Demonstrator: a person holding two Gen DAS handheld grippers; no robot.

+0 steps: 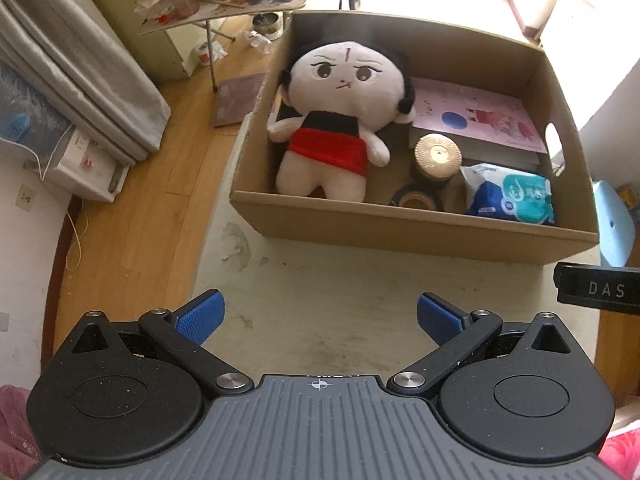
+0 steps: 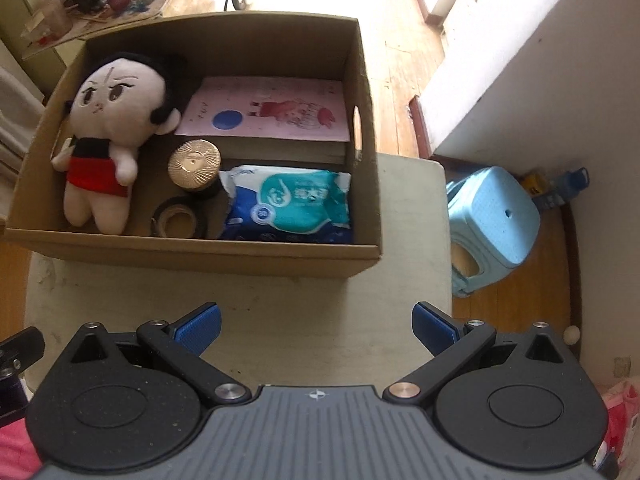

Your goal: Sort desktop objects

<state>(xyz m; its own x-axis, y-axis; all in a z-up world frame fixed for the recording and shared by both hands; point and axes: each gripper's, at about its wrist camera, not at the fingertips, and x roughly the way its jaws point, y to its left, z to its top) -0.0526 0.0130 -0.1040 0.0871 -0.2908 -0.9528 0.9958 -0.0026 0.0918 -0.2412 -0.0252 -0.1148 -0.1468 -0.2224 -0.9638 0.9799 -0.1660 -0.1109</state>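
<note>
Both tools hang above the near part of the tabletop (image 2: 240, 292), each with its jaws spread wide and nothing between the pads: the left tool (image 1: 320, 316) and the right tool (image 2: 316, 322) are released and empty. The cardboard box (image 2: 192, 254) sits toward the far edge of the tabletop, and everything to be sorted appears to lie inside it: the plush doll (image 2: 108, 136) against the left wall, the pink book (image 2: 268, 114) in the far right corner, the gold-lidded jar (image 2: 195, 162) in the middle, the tape roll (image 2: 176, 222) by the near wall and the wipes pack (image 2: 288, 206) in the near right corner. No loose item shows on the bare tabletop in front of the box, so the sorting looks finished or nearly so. If anything is left to do, it is best to keep the tools open and clear of the near box wall, lifting back without nudging the box
</note>
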